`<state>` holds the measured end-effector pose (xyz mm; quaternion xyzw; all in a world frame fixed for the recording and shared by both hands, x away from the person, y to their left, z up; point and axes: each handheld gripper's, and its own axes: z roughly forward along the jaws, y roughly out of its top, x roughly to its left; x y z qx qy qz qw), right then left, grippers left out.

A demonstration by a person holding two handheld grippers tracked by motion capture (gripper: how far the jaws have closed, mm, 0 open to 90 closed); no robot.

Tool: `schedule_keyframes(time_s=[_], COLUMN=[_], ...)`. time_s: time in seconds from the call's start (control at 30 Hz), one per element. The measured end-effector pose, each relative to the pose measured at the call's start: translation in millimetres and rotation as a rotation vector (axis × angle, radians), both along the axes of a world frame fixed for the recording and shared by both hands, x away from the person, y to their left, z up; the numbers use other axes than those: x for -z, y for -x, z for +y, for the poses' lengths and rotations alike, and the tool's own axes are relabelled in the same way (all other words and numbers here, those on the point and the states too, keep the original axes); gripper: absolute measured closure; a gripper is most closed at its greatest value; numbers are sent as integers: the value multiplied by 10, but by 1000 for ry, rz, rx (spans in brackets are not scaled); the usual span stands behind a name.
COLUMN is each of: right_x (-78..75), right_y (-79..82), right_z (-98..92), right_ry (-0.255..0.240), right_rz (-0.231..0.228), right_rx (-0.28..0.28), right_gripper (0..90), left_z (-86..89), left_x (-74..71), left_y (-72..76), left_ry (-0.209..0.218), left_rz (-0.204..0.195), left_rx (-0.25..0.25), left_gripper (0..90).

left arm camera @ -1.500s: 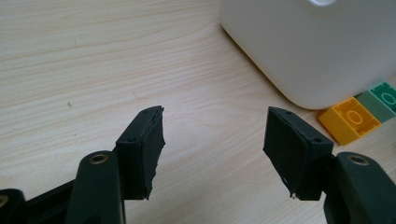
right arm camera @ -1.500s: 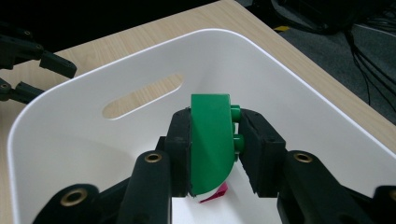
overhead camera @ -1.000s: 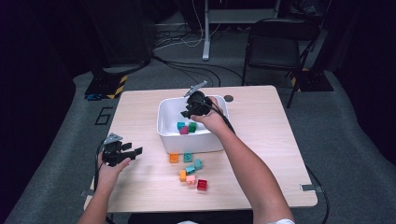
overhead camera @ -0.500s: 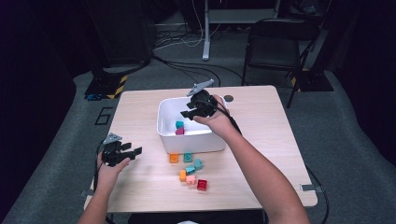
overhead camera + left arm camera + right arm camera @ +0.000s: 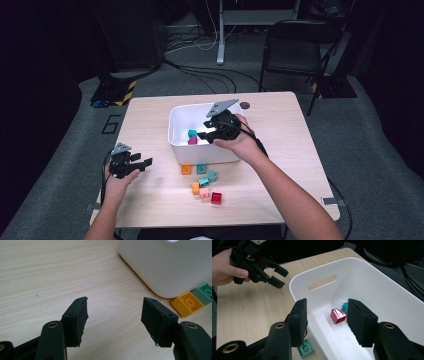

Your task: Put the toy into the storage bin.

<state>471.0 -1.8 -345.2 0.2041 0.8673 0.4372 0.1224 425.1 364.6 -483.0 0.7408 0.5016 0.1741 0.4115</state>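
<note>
**Brick dropped, next one waiting**

The right gripper (image 5: 209,131) hung over the white bin (image 5: 176,135), its jaws just opened and empty; the pink brick (image 5: 337,315) lay inside the bin. The left gripper (image 5: 142,163) rested beside the bin, jaws apart. Next move, likely: fetch a loose brick, such as the red brick (image 5: 216,198) in front of the bin

Left gripper (image 5: 113,322) jaws apart (nothing between), white bin (image 5: 170,265), orange brick (image 5: 187,303), green brick (image 5: 205,292)
</note>
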Motion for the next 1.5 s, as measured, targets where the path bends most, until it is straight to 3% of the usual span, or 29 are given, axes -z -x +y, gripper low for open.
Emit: schedule_keyframes(time_s=[0.3, 0.63, 0.9, 1.17, 1.5], right_x=[82, 294, 565, 881, 1165], right_y=[251, 503, 575, 605, 569], right_z=[-103, -178, -212, -201, -179], right_ry=[-23, -40, -31, -8, -3], right_rz=[-13, -15, -5, 38, 84], right_rx=[-11, -29, -25, -10, 46], right_gripper=[477, 491, 507, 515, 528], left_z=[6, 12, 8, 5, 0], left_x=[-5, -6, -7, -3, 7], left_y=[8, 11, 14, 15, 15], left_ry=[-3, -3, -3, -5, -2], left_rz=[3, 4, 6, 6, 3], left_rx=[-1, -3, -3, -2, -6], left_gripper=[374, 374, 374, 374, 374])
